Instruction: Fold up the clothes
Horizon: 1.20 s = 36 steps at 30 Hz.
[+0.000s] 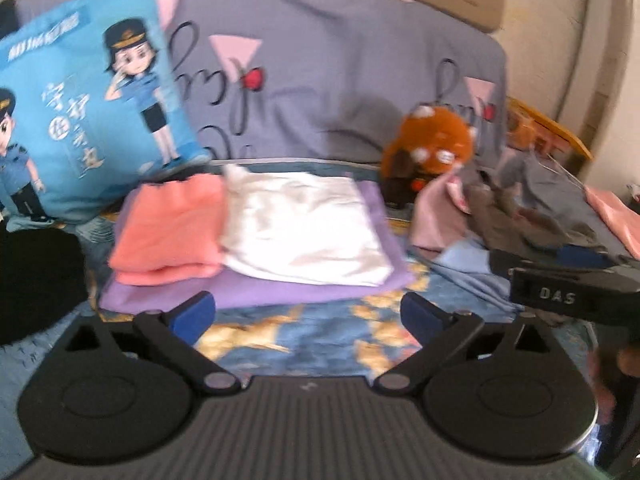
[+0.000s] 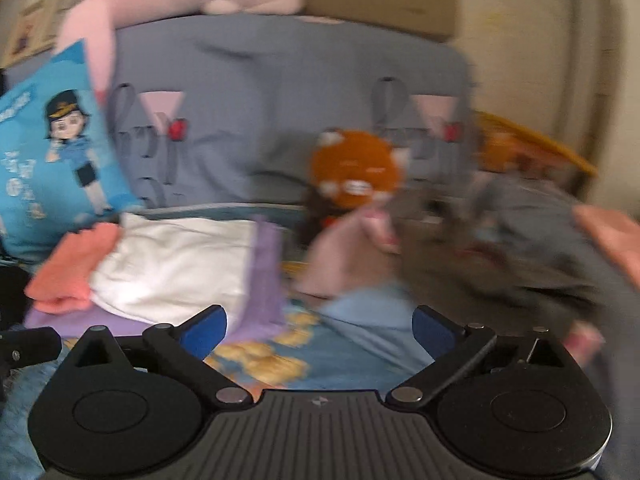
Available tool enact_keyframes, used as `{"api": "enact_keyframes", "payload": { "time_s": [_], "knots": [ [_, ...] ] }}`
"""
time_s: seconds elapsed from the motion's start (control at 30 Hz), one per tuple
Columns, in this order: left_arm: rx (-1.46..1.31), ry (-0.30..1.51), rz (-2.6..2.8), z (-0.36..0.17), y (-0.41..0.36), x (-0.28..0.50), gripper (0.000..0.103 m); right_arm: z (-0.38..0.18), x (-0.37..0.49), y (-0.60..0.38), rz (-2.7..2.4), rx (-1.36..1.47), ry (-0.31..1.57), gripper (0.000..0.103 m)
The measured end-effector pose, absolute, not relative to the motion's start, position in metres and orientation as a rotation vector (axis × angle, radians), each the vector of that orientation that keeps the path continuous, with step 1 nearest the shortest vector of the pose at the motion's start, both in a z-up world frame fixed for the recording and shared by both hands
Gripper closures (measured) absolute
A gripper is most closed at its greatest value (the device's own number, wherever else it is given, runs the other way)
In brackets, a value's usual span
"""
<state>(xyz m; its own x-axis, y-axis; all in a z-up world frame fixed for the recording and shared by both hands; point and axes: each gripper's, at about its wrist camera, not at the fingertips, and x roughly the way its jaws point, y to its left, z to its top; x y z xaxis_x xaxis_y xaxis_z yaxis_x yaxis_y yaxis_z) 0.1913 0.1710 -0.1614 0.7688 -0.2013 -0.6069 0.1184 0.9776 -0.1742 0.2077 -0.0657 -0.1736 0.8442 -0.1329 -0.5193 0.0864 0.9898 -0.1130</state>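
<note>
A stack of folded clothes lies on the bed: a white piece and a coral piece on a purple piece. It also shows in the right wrist view. A loose pile of unfolded clothes, grey, pink and light blue, lies to the right. My left gripper is open and empty just in front of the folded stack. My right gripper is open and empty over the bedsheet, between the stack and the pile.
A blue cartoon pillow leans at the back left. A large grey-blue pillow stands behind. An orange plush toy sits between the stack and the pile. The right gripper's body shows at the right. A black object lies left.
</note>
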Motion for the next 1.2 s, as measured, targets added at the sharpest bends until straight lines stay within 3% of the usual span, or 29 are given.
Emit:
{"api": "enact_keyframes", "payload": {
  "time_s": [0.5,0.8,1.2],
  "knots": [
    [-0.008,0.605,-0.185,-0.058,-0.010,0.068,0.000,-0.124,0.071,-0.189,-0.153,0.098,0.594,0.000],
    [0.030,0.636,-0.114,-0.048,-0.043,0.034,0.000,-0.131,0.043,-0.219,-0.176,0.132,0.621,0.000],
    [-0.019,0.730,-0.054,-0.072,-0.019,0.058,0.000,-0.122,0.050,-0.197,-0.195,0.059,0.610,0.000]
  ]
}}
